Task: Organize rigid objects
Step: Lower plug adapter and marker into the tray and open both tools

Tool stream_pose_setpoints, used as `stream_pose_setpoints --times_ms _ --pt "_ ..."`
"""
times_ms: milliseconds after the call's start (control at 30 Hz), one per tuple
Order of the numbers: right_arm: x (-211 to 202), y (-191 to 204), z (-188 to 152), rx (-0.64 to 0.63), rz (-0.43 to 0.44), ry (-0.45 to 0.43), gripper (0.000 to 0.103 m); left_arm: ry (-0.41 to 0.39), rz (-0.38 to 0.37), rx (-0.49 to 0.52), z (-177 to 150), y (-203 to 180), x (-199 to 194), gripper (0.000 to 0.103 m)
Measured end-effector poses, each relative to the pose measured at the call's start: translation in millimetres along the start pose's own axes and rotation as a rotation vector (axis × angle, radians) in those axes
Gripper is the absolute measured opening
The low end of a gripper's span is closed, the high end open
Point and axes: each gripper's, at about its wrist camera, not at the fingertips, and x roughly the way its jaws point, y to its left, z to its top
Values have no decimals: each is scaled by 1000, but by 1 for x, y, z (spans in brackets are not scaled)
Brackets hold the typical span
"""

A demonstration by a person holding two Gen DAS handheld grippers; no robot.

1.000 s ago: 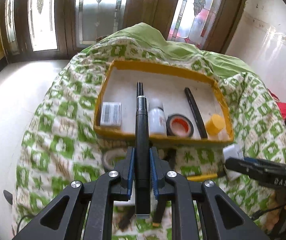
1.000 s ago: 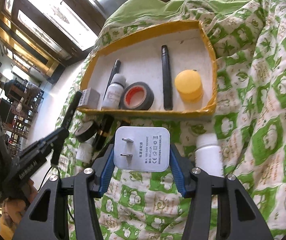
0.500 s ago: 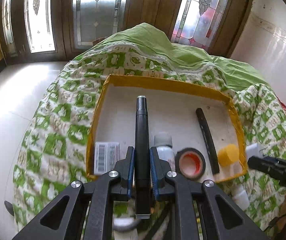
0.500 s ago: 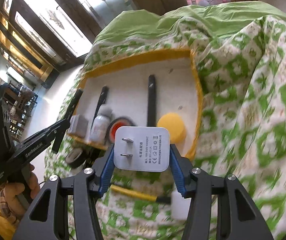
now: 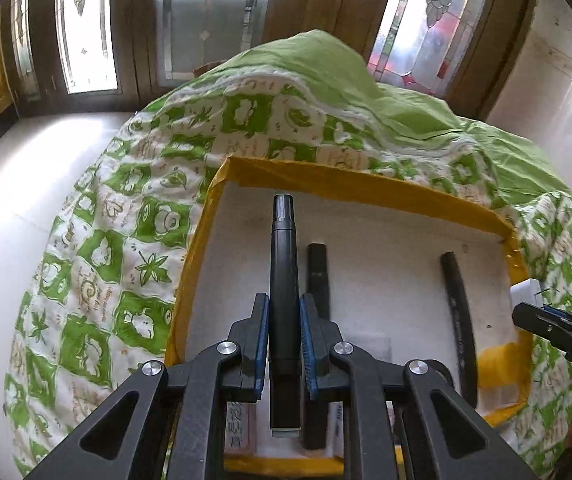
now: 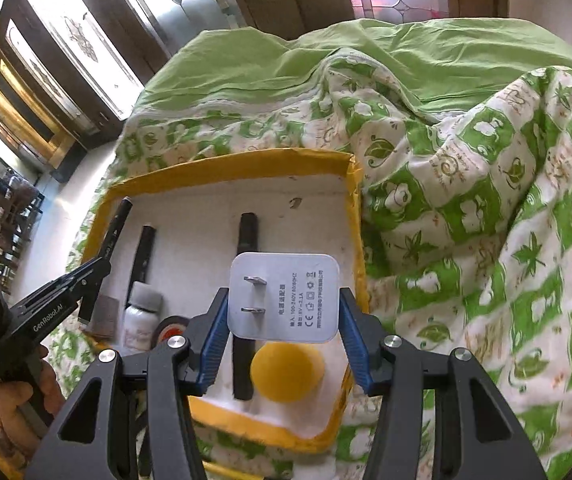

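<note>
My right gripper (image 6: 283, 330) clamps a white plug adapter (image 6: 283, 297) by its sides, its two prongs facing the camera. Below it lies the yellow-rimmed tray (image 6: 229, 164) on a green patterned quilt (image 6: 466, 208). In the tray I see a yellow round lid (image 6: 287, 372), a black stick (image 6: 245, 236), a second black stick (image 6: 143, 254), a white bottle (image 6: 139, 318) and a tape roll (image 6: 171, 330). At the left, my left gripper (image 6: 85, 280) grips a black pen (image 6: 113, 236) over the tray's edge.
</note>
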Motion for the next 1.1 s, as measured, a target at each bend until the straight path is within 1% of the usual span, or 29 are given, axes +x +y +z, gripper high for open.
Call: stream_pose_setpoints --times_ms 167,333,533,600,667,733,800,867,933,1067,1100 --pt "12 1 5 -10 -25 5 51 14 9 7 -6 1 9 14" --pt "18 7 8 -37 -34 -22 51 16 27 9 -6 4 14 14" --pt "27 9 9 -53 -25 -33 51 10 14 22 -7 0 8 16" --pt "29 10 9 -64 -35 -37 51 4 14 28 -8 -2 4 23" --pt "30 12 8 -81 -39 -45 50 -11 16 29 -9 -3 -5 39" --pt "30 14 8 -89 -42 -49 49 -35 -1 25 -11 -4 -18 44" --pt "31 15 8 -99 -50 -53 49 -49 -18 17 -13 -5 -29 46" --pt "31 16 7 -108 -56 -55 49 -66 -48 7 -22 -4 -46 54" --pt "31 16 5 -105 -51 -52 49 -75 -59 7 -33 -2 -60 57" --pt "31 15 -2 -91 -50 -51 49 -62 -59 15 -58 1 -78 57" --pt "30 15 -5 -90 -49 -53 51 -57 -61 12 -65 2 -82 57"
